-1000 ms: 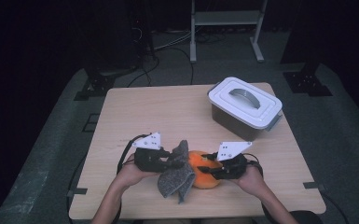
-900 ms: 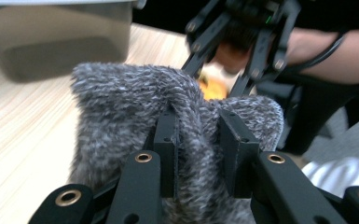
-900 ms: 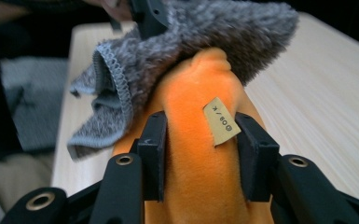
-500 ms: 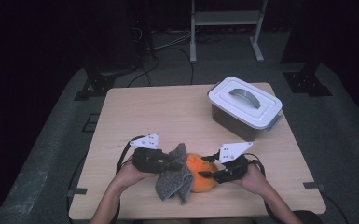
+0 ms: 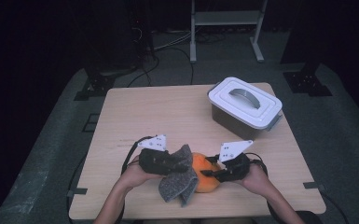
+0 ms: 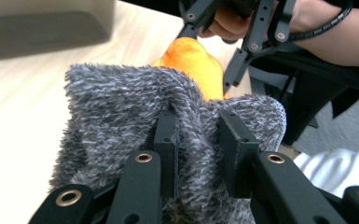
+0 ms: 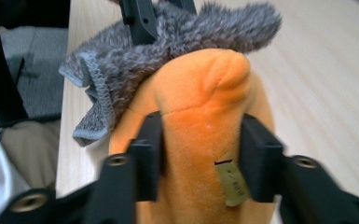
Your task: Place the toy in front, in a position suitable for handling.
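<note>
Pulling a grey sock [image 5: 179, 179] over or off an orange plush [image 5: 204, 176] looks like the step in hand, at the near edge of the tabletop [image 5: 168, 112], between the two hands. Left gripper [image 6: 198, 140]: fingers clenched on a fold of sock, pile bunched between the pads. Right gripper [image 7: 200, 149]: fingers grasping the plush by its sides, having just closed further on it, soft body squeezed between them.

Best done by keeping the left pinch firm on the knit, not on the plush beneath, and drawing along the length of the toy rather than across it. Worth holding the right grip low and steady, near the small tag [image 7: 233, 184], so the plush does not twist or slide out. Short tugs, regripping at the cuff [image 7: 95, 88] when the fabric bunches.

Around: a white lidded box [image 5: 245, 105] stands at the far right of the tabletop, well apart, no hindrance. Cables and a metal stand [image 5: 226, 21] on the dark floor beyond. Nearest trouble: the table's near edge just below the sock, and the two grippers working close together.
</note>
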`<state>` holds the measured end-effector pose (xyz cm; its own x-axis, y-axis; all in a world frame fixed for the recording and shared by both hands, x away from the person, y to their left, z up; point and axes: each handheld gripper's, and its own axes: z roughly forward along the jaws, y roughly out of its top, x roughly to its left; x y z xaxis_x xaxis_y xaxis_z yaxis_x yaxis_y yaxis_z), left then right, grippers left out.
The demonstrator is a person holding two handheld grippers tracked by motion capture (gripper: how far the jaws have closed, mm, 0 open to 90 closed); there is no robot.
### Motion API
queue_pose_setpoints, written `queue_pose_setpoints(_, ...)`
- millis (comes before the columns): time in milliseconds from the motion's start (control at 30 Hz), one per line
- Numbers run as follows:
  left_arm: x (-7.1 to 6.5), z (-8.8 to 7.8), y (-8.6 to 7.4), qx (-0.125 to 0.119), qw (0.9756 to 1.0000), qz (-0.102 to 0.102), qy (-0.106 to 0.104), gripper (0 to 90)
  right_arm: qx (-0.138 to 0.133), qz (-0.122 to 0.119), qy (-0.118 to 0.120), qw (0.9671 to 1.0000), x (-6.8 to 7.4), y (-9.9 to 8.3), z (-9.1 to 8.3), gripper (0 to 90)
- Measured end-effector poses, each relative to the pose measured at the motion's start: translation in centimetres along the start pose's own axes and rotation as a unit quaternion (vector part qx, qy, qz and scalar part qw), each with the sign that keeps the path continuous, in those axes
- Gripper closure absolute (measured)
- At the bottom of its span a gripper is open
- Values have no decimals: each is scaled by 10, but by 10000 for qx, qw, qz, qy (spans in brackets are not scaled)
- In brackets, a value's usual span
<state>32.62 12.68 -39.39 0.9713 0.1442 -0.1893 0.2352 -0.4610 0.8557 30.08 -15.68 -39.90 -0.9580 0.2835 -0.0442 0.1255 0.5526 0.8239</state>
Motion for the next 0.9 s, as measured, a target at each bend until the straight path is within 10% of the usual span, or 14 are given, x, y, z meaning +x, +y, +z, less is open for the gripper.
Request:
queue_pose_setpoints(267, -6, -22, 21, -386, 9987, 276, 179, 711, -752, 120, 343, 9965, -12, 5, 16, 590)
queue_pose_setpoints(533, -1, -15, 9, -158, 9990, 255, 339, 714, -224, -214, 150, 9994, -10, -2, 14, 583)
queue_pose_setpoints(900, 2, -10, 2, 64, 9982, 178, 562, 710, -410, 427, -92, 9982, -23, -30, -5, 575)
